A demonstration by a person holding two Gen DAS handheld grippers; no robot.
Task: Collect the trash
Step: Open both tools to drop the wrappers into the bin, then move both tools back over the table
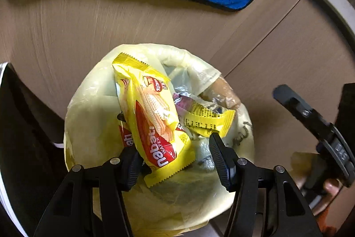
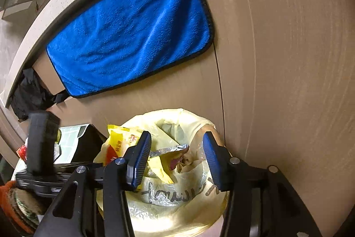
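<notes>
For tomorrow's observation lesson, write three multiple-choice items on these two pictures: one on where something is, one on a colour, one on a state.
1. Where does the yellow Nabati wafer wrapper lie?
A. on the floor
B. on top of the bin lined with a pale yellow plastic bag
C. on the towel

2. What colour is the fleece towel with black edging that hangs on the beige cabinet front?
A. blue
B. green
C. red

3. How is the left claw?
A. shut on the wrapper
B. shut on the bag
C. open

Answers:
1 B, the wrapper rests over the bag's mouth among other wrappers.
2 A, both views show it bright blue.
3 C, its fingers stand apart on either side of the wrapper's lower end.
</notes>
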